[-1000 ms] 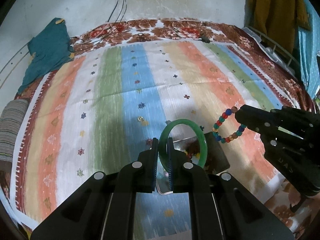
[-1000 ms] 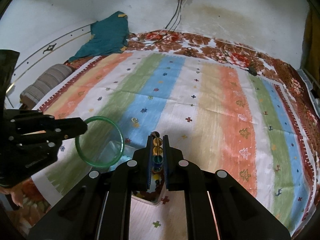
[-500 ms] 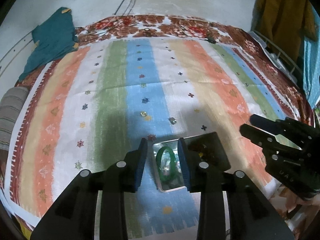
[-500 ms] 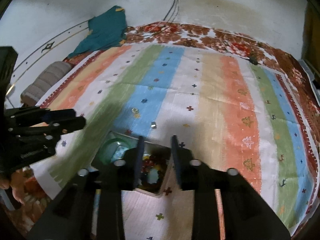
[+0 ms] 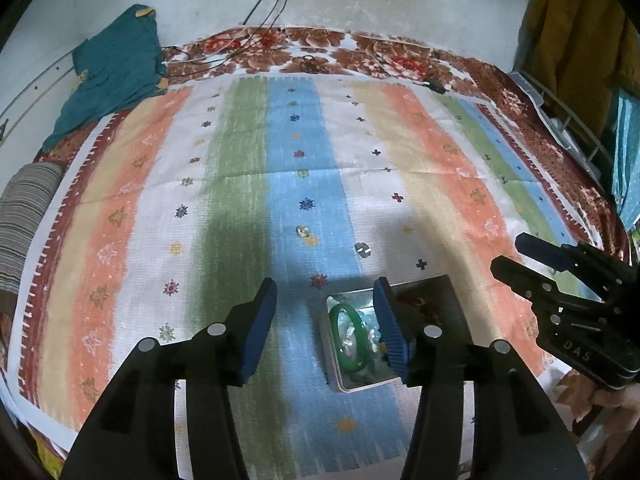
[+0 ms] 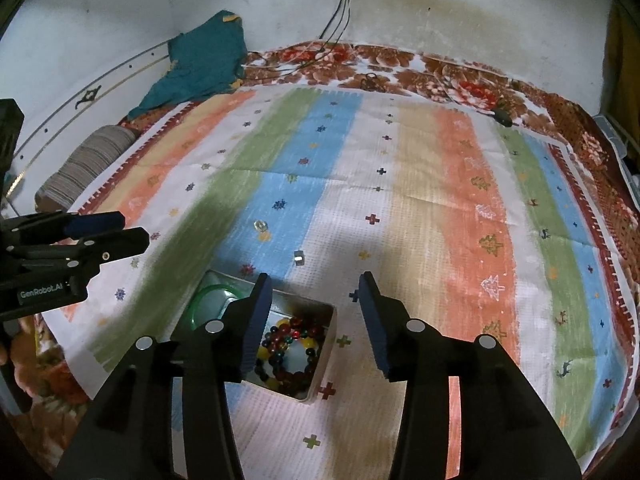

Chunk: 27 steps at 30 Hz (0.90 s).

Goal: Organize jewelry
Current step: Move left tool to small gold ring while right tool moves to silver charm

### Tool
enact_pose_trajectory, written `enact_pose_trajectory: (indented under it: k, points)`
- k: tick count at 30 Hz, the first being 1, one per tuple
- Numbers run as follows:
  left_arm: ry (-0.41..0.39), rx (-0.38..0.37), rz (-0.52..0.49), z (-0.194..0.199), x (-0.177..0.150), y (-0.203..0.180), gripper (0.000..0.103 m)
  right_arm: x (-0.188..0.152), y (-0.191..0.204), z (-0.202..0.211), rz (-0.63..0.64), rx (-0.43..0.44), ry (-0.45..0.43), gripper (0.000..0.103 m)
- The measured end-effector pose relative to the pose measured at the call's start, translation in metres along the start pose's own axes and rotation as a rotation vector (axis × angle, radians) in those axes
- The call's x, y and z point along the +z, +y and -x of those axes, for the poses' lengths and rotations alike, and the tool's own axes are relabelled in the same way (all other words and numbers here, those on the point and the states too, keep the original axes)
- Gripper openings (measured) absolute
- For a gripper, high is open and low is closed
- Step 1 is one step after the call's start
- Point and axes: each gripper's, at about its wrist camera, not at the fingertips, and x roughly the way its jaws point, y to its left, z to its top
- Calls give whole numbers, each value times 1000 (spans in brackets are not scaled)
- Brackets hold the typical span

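An open metal tin (image 5: 331, 354) lies on the striped bedspread (image 5: 248, 184). In its left half the green bangle (image 5: 347, 340) lies loose. The coloured bead bracelet (image 6: 288, 346) lies in the tin's (image 6: 325, 354) right half, with the bangle (image 6: 212, 296) beside it. My left gripper (image 5: 324, 286) hovers above the tin, its jaws opening with nothing between them. My right gripper (image 6: 314, 280) hovers likewise, jaws opening and empty. Each appears in the other's view: right gripper (image 5: 508, 253), left gripper (image 6: 134, 227). Two small pieces, a ring (image 5: 303, 231) and a stud (image 5: 362, 249), lie on the cloth beyond the tin.
A teal cloth (image 5: 116, 76) and a striped bolster (image 5: 28, 208) sit at the bed's far left. Cables (image 6: 340, 4) hang down the back wall. A yellow garment (image 5: 576, 28) and a wire rack (image 5: 568, 120) stand at the right.
Both grippers went from shut to open. The left one let go of the green bangle and the right one of the bead bracelet; both pieces now lie in the tin.
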Motion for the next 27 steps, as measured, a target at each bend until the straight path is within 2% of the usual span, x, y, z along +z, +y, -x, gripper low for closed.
enact_pose_trajectory:
  k: [4, 13, 15, 21, 27]
  points:
    - [6, 4, 9, -6, 4, 3, 56, 3, 3, -6, 10, 0, 15, 55]
    - [32, 39, 36, -30, 19, 12, 65, 14, 8, -30, 32, -7, 61, 61]
    - [34, 58, 28, -39, 25, 14, 70, 15, 9, -35, 28, -9, 74, 65]
    - [59, 65, 48, -58, 36, 21, 71, 20, 11, -50, 35, -1, 108, 70]
    - [92, 76, 70, -77, 42, 28, 72, 25, 9, -64, 26, -1, 132, 70]
